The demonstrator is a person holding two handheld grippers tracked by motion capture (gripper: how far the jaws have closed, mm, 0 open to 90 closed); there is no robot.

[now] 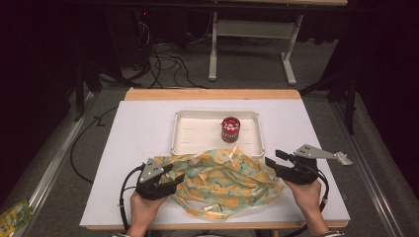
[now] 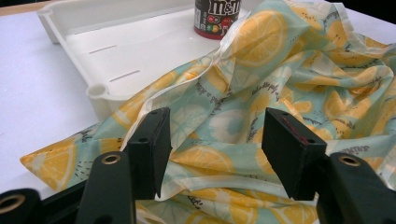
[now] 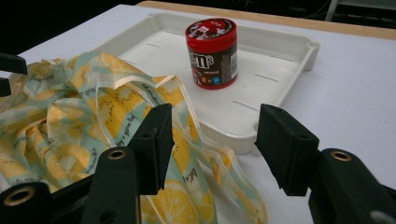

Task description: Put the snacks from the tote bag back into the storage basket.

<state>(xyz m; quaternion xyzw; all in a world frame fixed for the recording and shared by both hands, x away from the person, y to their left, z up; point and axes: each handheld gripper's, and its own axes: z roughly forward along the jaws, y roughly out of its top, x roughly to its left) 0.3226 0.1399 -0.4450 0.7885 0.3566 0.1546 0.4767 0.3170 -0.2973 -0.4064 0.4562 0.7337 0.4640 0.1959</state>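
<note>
Both tongs stand open, nothing gripped. The bag (image 1: 225,180) lies crumpled between left tongs (image 1: 170,183) and right tongs (image 1: 272,165), ungrasped. Beyond, the can (image 1: 230,129) stands in the tray (image 1: 190,143); bagging appears not yet begun.

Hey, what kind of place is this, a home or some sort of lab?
Most likely a lab or recording workspace, not a home. A white work table stands among dark curtains, loose cables trail over the grey floor, and a bare-framed bench sits behind. The person holds a cabled tool in each hand.
</note>
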